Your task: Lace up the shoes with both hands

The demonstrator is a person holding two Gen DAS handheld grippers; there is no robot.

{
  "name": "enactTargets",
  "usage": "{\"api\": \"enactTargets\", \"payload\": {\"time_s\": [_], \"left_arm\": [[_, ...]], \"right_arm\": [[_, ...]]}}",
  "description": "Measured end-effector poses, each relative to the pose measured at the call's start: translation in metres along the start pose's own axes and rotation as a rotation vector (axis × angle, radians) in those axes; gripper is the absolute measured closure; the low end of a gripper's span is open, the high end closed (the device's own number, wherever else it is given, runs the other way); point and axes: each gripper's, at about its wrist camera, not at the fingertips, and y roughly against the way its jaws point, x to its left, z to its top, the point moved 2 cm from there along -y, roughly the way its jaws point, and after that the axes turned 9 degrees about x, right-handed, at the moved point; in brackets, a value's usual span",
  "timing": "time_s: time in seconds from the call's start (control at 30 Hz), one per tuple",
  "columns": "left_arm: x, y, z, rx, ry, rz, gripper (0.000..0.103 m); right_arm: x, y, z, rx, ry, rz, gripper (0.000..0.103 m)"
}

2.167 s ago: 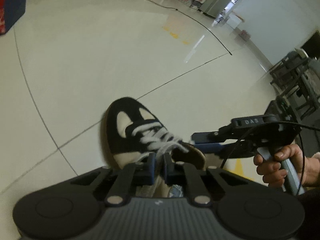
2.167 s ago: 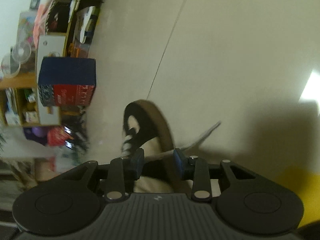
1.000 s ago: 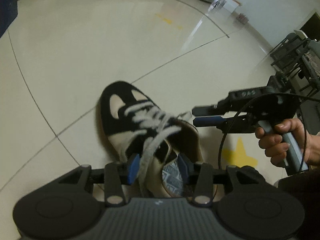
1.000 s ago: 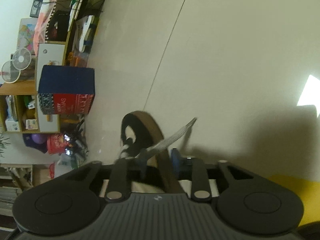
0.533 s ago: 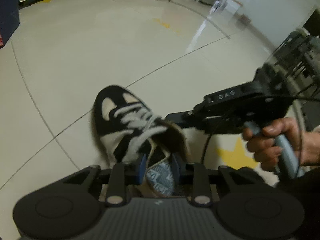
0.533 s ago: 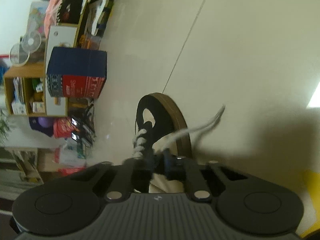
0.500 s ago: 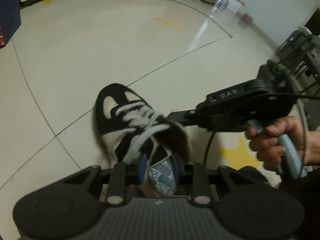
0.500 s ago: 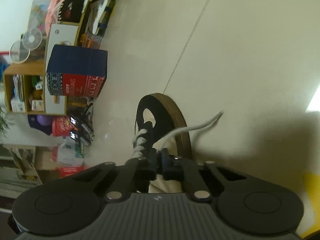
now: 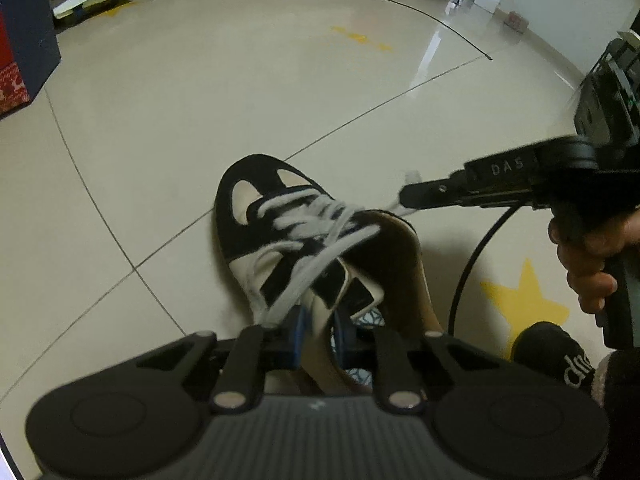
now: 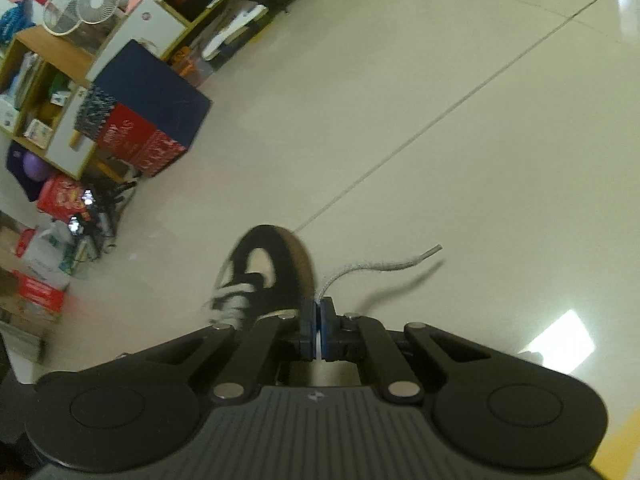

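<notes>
A black and cream shoe (image 9: 280, 220) with white laces (image 9: 304, 216) lies on the tiled floor, toe pointing away. My left gripper (image 9: 319, 334) hovers over the shoe's opening, jaws a narrow gap apart, the cream collar showing between them. One lace strand (image 9: 316, 272) runs down to the outside of its left finger. My right gripper (image 10: 319, 320) is shut on the other lace end (image 10: 380, 266), whose tip curls out to the right above the floor. In the left wrist view the right gripper (image 9: 404, 200) sits just right of the shoe's top eyelets.
A person's hand (image 9: 592, 264) holds the right gripper's handle, with a black cable (image 9: 468, 272) looping below it. A yellow star sticker (image 9: 524, 304) marks the floor on the right. A navy and red box (image 10: 148, 120) and cluttered shelves (image 10: 44, 92) stand far left.
The right gripper has shut fully on the lace and pulled it out to the right of the shoe. The left gripper's jaws have narrowed over the shoe's opening.
</notes>
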Motion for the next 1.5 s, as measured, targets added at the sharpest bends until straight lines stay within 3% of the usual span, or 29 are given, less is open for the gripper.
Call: {"api": "enactTargets", "payload": {"time_s": [0.23, 0.43, 0.53, 0.57, 0.67, 0.73, 0.77, 0.8, 1.07, 1.27, 1.3, 1.33, 1.4, 1.5], "left_arm": [[0.002, -0.003, -0.001, 0.009, 0.022, -0.01, 0.087], [0.003, -0.003, -0.002, 0.024, 0.035, -0.029, 0.086], [0.003, -0.003, -0.004, 0.028, 0.034, -0.032, 0.085], [0.002, -0.002, -0.004, 0.026, 0.033, -0.033, 0.083], [-0.002, 0.0, -0.003, 0.018, 0.028, -0.032, 0.066], [-0.007, -0.001, -0.002, 0.012, 0.001, -0.009, 0.054], [-0.01, -0.002, -0.001, 0.01, -0.019, 0.006, 0.053], [-0.013, -0.002, -0.001, 0.008, -0.042, 0.024, 0.053], [-0.015, -0.008, -0.001, -0.024, -0.032, 0.025, 0.053], [0.006, -0.019, -0.007, 0.012, 0.127, 0.004, 0.054], [0.011, -0.023, -0.009, 0.031, 0.169, -0.017, 0.055], [0.018, -0.028, -0.012, 0.059, 0.227, -0.056, 0.064], [0.029, -0.038, -0.02, 0.104, 0.343, -0.117, 0.064], [0.034, -0.041, -0.022, 0.101, 0.383, -0.139, 0.062]], "right_arm": [[-0.022, 0.007, 0.002, -0.015, 0.002, -0.086, 0.101], [-0.052, 0.007, 0.005, -0.014, -0.077, -0.178, 0.101], [-0.057, 0.007, 0.003, 0.006, -0.12, -0.139, 0.1], [-0.058, 0.009, 0.003, 0.002, -0.143, -0.124, 0.095], [-0.061, 0.013, 0.001, -0.014, -0.199, -0.07, 0.093], [-0.061, 0.013, 0.001, -0.001, -0.213, -0.053, 0.082], [-0.06, 0.012, 0.0, 0.003, -0.211, -0.042, 0.069], [-0.058, 0.012, 0.001, 0.008, -0.208, -0.031, 0.065], [-0.035, -0.001, 0.0, 0.084, -0.213, 0.088, 0.065], [-0.021, -0.021, -0.005, 0.158, -0.331, 0.224, 0.065], [-0.019, -0.021, -0.005, 0.157, -0.329, 0.227, 0.065], [-0.017, -0.021, -0.005, 0.156, -0.328, 0.23, 0.065], [-0.012, -0.022, -0.005, 0.154, -0.324, 0.236, 0.066], [-0.006, -0.023, -0.004, 0.152, -0.319, 0.245, 0.084]]}}
